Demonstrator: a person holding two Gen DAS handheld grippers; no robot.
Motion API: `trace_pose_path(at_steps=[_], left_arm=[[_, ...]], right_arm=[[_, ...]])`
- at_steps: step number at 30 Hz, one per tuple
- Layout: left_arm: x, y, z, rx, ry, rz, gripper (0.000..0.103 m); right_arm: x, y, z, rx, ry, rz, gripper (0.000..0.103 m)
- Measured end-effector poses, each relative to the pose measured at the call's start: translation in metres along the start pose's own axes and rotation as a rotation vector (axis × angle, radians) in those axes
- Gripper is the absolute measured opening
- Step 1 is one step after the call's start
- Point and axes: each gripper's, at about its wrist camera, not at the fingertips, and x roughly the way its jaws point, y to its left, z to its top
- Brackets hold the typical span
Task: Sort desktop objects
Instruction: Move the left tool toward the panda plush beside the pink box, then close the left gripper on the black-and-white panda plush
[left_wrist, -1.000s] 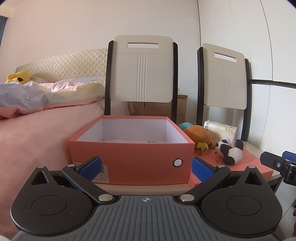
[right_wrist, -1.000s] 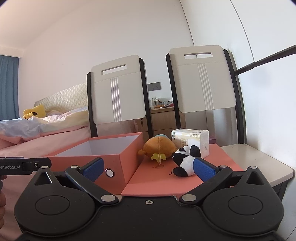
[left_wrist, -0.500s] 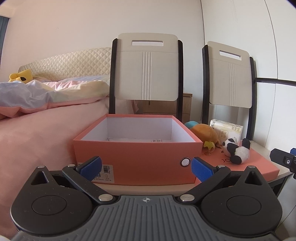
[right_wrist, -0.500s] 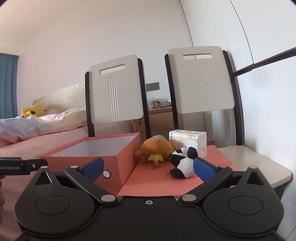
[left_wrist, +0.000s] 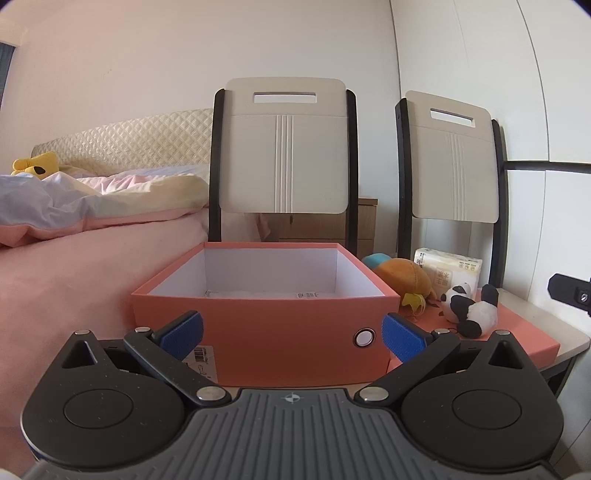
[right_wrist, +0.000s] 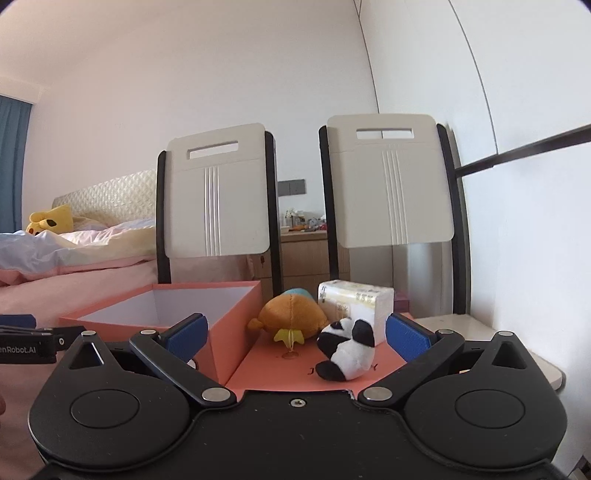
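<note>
Currently: both grippers idle in front of the box and toys

Far left, a bed with pink bedding (left_wrist: 74, 266), a yellow plush toy (left_wrist: 35, 166) by the headboard. Left gripper (left_wrist: 291, 334): jaws spread wide, holding nothing, facing the front wall of the open salmon-pink cardboard box (left_wrist: 266, 325). Box interior is white; I can't tell what, if anything, lies on its floor. Just right of the box, the flat salmon-pink lid (right_wrist: 280, 369) lies on the pale table (right_wrist: 546, 369) and carries three things: round orange plush toy with yellow feet (right_wrist: 291, 314) next to the box wall, white wrapped tissue pack (right_wrist: 356, 301) behind it, small black-and-white panda plush (right_wrist: 345, 350) lying on its side nearest the right gripper (right_wrist: 297, 334). Right gripper: jaws wide apart too, empty, panda ahead between them, untouched. Two white chair backs with black frames (right_wrist: 395, 184) stand behind the table.
</note>
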Motion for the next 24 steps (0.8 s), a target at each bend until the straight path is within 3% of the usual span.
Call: trace_pose_path(at_steps=[7,12,14,17,24], left_arm=[[0.018,-0.022,-0.014,0.1,0.006,-0.053,0.103],[0.039,-0.047,-0.017,0.097,0.077,-0.198,0.103],[0.047,-0.059,-0.017,0.117,0.075,-0.248,0.103],[0.054,-0.083,-0.015,0.162,0.023,-0.257,0.103],[0.09,-0.141,-0.01,0.177,0.046,-0.394,0.103]], right_arm=[[0.01,-0.002,-0.003,0.01,0.023,0.014,0.102],[0.015,-0.011,-0.01,0.034,0.039,0.009,0.102],[0.013,-0.022,-0.013,0.049,0.041,-0.024,0.102],[0.009,-0.042,-0.016,0.073,0.041,-0.086,0.102],[0.0,-0.087,-0.025,0.128,0.041,-0.23,0.102]])
